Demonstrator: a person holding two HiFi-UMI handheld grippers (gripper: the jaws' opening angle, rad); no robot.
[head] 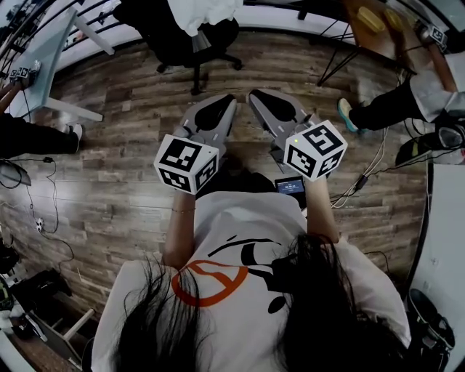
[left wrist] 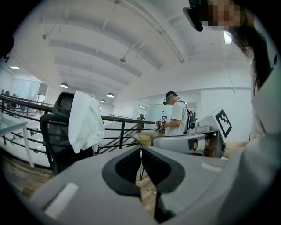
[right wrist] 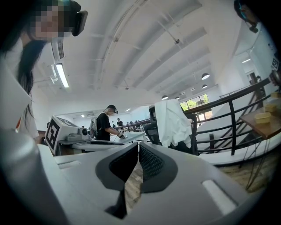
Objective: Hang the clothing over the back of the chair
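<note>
White clothing [head: 205, 11] over black chair [head: 173, 38] back, on wood-plank floor [head: 123, 142].

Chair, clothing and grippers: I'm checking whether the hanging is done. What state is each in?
Clothing: draped over the chair back.
Chair: upright, carrying the clothing.
Left gripper: shut, empty.
Right gripper: shut, empty.
</note>
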